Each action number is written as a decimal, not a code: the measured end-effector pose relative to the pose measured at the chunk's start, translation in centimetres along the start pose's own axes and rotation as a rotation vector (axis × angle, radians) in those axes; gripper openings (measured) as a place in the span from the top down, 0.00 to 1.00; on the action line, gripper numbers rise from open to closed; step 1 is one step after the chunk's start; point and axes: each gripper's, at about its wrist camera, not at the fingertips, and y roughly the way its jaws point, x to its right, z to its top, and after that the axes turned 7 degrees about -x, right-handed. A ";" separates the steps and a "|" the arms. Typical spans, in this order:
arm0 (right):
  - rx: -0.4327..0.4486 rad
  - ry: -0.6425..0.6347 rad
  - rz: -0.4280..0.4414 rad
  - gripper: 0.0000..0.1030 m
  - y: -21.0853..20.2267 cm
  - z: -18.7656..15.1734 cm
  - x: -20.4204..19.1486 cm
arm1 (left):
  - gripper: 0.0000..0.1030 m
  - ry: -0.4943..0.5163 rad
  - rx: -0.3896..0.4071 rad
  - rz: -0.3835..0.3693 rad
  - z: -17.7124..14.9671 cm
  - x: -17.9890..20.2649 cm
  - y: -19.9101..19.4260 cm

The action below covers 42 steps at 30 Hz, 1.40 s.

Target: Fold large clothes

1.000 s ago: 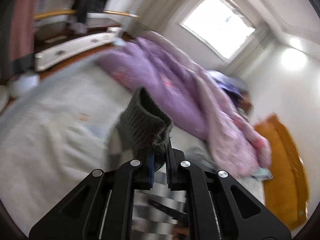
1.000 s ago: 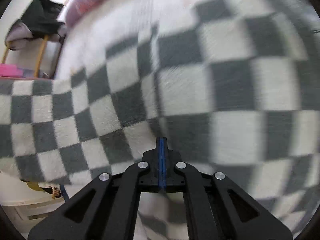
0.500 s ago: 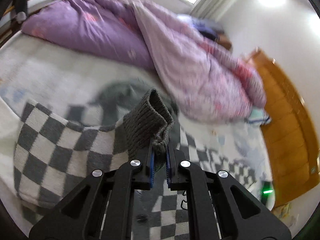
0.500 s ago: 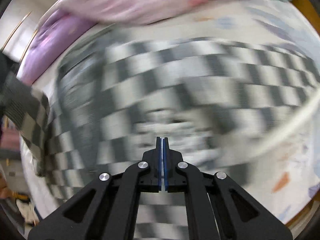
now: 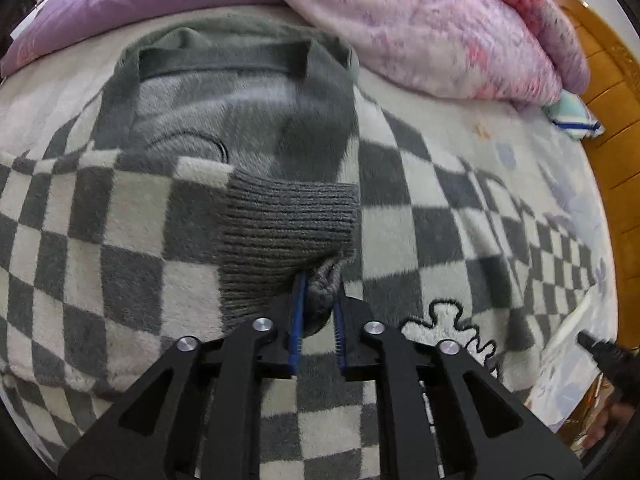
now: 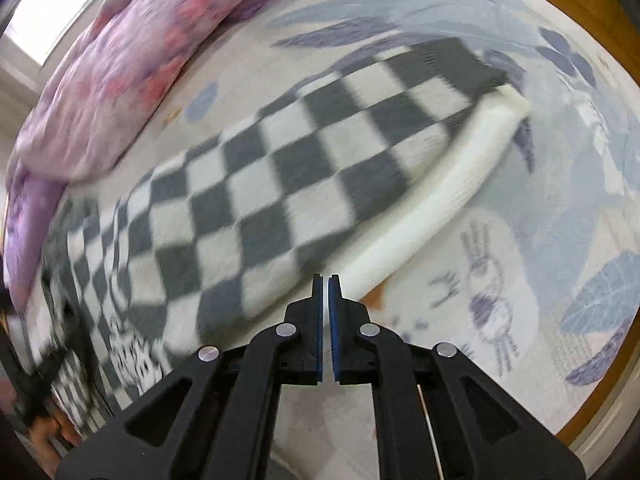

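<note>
Checkered garment (image 5: 120, 240) lies lengthwise, hood toward quilt (image 5: 400, 20); left gripper (image 5: 318, 320) jaws opening around cuff (image 5: 280, 232); right gripper (image 6: 325, 320) jaws opening, empty.

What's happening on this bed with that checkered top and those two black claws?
A person is folding a grey and white checkered hooded top laid out on the bed, using a hand-held claw in each hand. The left claw has brought a sleeve across the body of the garment; its jaws are opening, with the ribbed grey cuff between them. The right claw hangs by the white ribbed hem, jaws just parting, with nothing in them. A purple and pink quilt lies bunched along the far side.
</note>
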 end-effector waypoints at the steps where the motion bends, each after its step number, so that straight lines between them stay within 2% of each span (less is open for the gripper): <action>1: 0.010 0.025 0.010 0.95 -0.2 0.6 0.8 | 0.78 -0.007 -0.002 -0.019 -0.2 0.4 -0.1; 3: 0.024 0.067 0.024 0.95 -0.7 2.0 2.3 | 0.62 0.000 0.005 -0.036 -0.4 1.6 -0.8; 4: 0.030 0.086 0.030 0.95 -0.8 2.5 2.9 | 0.56 -0.001 0.042 -0.054 -0.5 2.5 -1.7; 6: 0.045 0.131 0.052 0.95 -1.3 4.0 4.6 | 0.56 0.013 0.050 -0.129 -0.6 4.2 -2.3; 7: 0.049 0.161 0.064 0.93 -1.3 4.6 5.3 | 0.56 0.033 0.031 -0.193 -0.4 5.4 -1.9; 9: 0.051 0.210 0.099 0.87 -1.3 5.6 6.4 | 0.56 0.081 0.004 -0.223 0.0 7.7 -0.5; 11: 0.065 0.276 0.134 0.80 -1.2 7.0 7.8 | 0.73 0.133 -0.021 -0.236 0.4 9.7 1.2; 13: 0.083 0.328 0.151 0.63 -1.1 8.2 8.9 | 0.76 0.138 -0.075 -0.244 0.7 10.7 3.5; 17: 0.048 0.401 0.134 0.59 0.7 10.8 10.8 | 0.78 0.111 -0.176 -0.213 0.8 10.6 7.9; 19: 0.046 0.414 0.094 0.58 1.2 11.7 11.5 | 0.78 0.109 -0.181 -0.224 0.8 10.5 8.4; 24: 0.043 0.472 0.122 0.55 3.2 12.7 13.0 | 0.78 0.100 -0.187 -0.245 0.3 9.6 9.0; 25: 0.052 0.467 0.124 0.60 3.3 12.8 12.9 | 0.78 0.104 -0.188 -0.249 0.2 9.5 9.0; 26: 0.076 0.440 0.118 0.73 3.1 12.9 12.7 | 0.78 0.097 -0.188 -0.259 0.4 9.6 9.2; 28: 0.098 0.412 0.099 0.90 2.4 13.0 12.3 | 0.78 0.052 -0.177 -0.317 0.5 8.7 8.3; 30: 0.145 0.392 0.124 0.91 1.4 12.7 12.2 | 0.77 0.025 -0.121 -0.369 0.7 8.0 6.2; 32: 0.196 0.339 0.118 0.91 -0.2 12.4 11.4 | 0.81 0.010 -0.097 -0.359 0.5 7.2 4.9; 37: 0.346 0.291 0.169 0.92 -4.5 10.4 8.9 | 0.82 0.013 -0.169 -0.343 0.7 8.1 7.0; 39: 0.406 0.257 0.189 0.92 -6.5 9.6 7.3 | 0.82 0.035 -0.221 -0.291 0.7 9.1 8.6; 42: 0.461 0.183 0.240 0.92 -9.3 9.2 4.5 | 0.82 -0.008 -0.248 -0.309 1.1 8.5 10.1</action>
